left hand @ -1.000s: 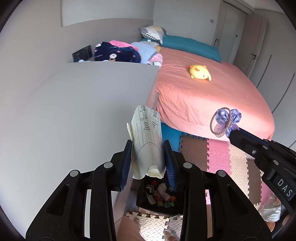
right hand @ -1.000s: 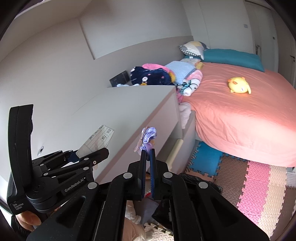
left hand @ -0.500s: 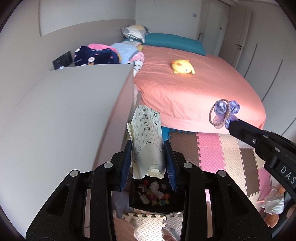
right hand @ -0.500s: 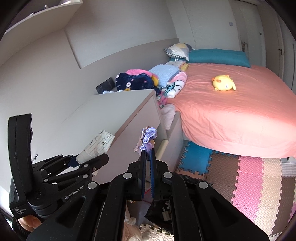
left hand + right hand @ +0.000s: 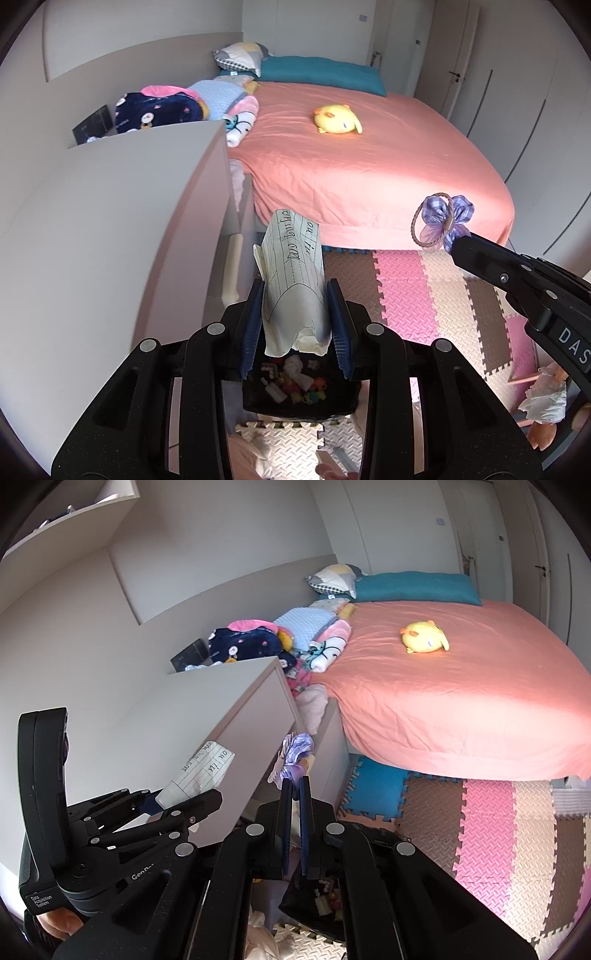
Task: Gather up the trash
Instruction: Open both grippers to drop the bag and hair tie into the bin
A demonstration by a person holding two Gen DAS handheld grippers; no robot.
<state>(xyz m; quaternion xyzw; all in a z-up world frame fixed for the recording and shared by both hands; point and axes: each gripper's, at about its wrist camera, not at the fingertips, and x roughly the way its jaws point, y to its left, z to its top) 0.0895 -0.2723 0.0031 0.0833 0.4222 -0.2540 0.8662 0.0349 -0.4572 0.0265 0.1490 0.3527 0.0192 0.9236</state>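
My left gripper (image 5: 294, 291) is shut on a rolled sheet of lined paper with handwriting (image 5: 293, 277); the same paper (image 5: 201, 771) shows in the right wrist view sticking out of the left gripper (image 5: 184, 794). My right gripper (image 5: 294, 781) is shut on a purple fabric bow hair tie (image 5: 295, 755); from the left wrist view that hair tie (image 5: 441, 221) with its tan elastic loop hangs at the tip of the right gripper (image 5: 456, 240). Both grippers hover above a black bin (image 5: 301, 387) holding small colourful bits and crumpled tissue, also seen as the black bin (image 5: 317, 901).
A grey cabinet (image 5: 110, 229) stands at left. A bed with a coral sheet (image 5: 369, 162) carries a yellow plush (image 5: 336, 120) and piled clothes (image 5: 177, 107). Foam floor mats (image 5: 424, 295) lie below. Crumpled tissue (image 5: 543, 398) sits at lower right.
Both grippers moved sideways together away from the cabinet top; the cabinet shifted left in view and more bed and floor mat appear. The paper and the hair tie remain gripped.
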